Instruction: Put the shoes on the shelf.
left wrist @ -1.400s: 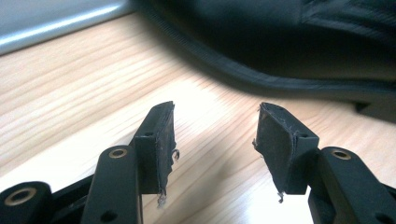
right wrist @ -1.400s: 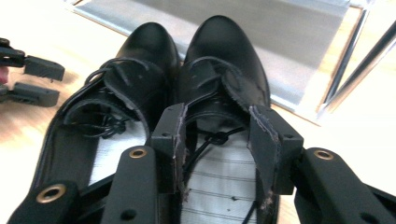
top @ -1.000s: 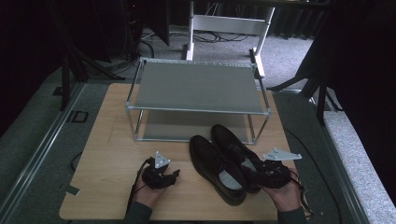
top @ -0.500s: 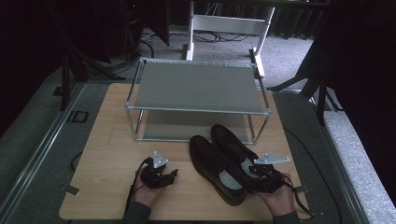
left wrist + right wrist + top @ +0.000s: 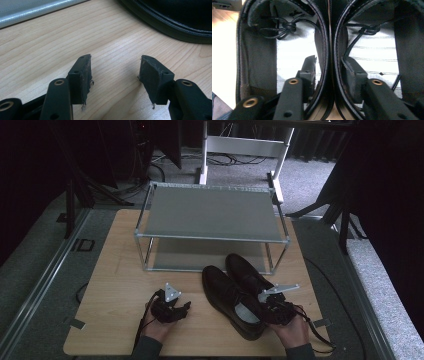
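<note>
Pale wood grain runs across the worktop [image 5: 120, 270], a rounded-corner board set on grey carpet, with dark stands and a white frame behind it. On the far half I see a two-tier rack [image 5: 212, 215] of thin bright metal tubes carrying flat grey shelves. Just in front of its right end lie two black leather shoes [image 5: 240, 292] side by side, touching along their inner edges, toes toward the rack, smooth and faintly glossy with stitched collars.

My right tool [image 5: 272, 307] sits at the heel end of the pair. In its own view one black jaw reaches down into each shoe, so the two adjoining inner walls stand between the jaws; pale linings and knotted thin laces [image 5: 287, 26] show inside. I cannot tell whether the jaws are pressing the leather yet.

My left tool [image 5: 172, 310] rests low over bare wood, left of the shoes, its jaws spread well apart with nothing between them. Their rubber pads [image 5: 86, 75] look worn and frayed at the edges.
</note>
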Available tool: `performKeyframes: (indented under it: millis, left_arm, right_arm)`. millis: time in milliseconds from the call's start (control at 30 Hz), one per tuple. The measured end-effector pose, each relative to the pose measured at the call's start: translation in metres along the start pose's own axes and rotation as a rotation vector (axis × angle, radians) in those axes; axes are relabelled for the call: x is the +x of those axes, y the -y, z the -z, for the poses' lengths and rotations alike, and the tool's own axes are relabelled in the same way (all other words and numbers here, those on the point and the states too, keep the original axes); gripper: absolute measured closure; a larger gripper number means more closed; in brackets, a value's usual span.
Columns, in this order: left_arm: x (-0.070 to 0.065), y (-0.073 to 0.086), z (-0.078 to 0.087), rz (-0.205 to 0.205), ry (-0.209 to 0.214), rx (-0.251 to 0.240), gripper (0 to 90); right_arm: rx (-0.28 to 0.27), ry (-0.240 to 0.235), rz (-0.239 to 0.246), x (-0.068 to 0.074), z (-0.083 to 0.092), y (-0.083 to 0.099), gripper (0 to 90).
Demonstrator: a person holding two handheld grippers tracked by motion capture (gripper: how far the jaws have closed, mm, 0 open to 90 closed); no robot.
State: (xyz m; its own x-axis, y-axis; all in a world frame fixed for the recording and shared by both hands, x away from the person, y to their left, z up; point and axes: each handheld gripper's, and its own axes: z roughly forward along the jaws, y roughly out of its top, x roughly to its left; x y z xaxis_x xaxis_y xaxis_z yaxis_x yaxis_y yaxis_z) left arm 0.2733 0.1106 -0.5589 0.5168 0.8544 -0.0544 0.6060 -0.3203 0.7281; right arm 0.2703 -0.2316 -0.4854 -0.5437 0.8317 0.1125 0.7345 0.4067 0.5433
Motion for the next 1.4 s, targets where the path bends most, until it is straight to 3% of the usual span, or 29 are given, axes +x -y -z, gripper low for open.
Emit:
performKeyframes:
  millis: [300, 1033, 1400]
  left_arm:
    - [0.001, 0.002, -0.002, -0.005, 0.0, -0.022, 42.8]
    - [-0.002, 0.001, -0.002, -0.018, -0.014, -0.017, 42.2]
    - [0.001, 0.002, -0.002, 0.007, 0.0, -0.024, 42.3]
  right_arm:
    - [-0.03, 0.022, 0.01, 0.002, 0.0, 0.001, 78.8]
    - [-0.123, -0.022, -0.041, -0.003, 0.007, -0.003, 80.6]
    - [-0.125, 0.011, -0.038, -0.002, 0.01, -0.019, 80.7]
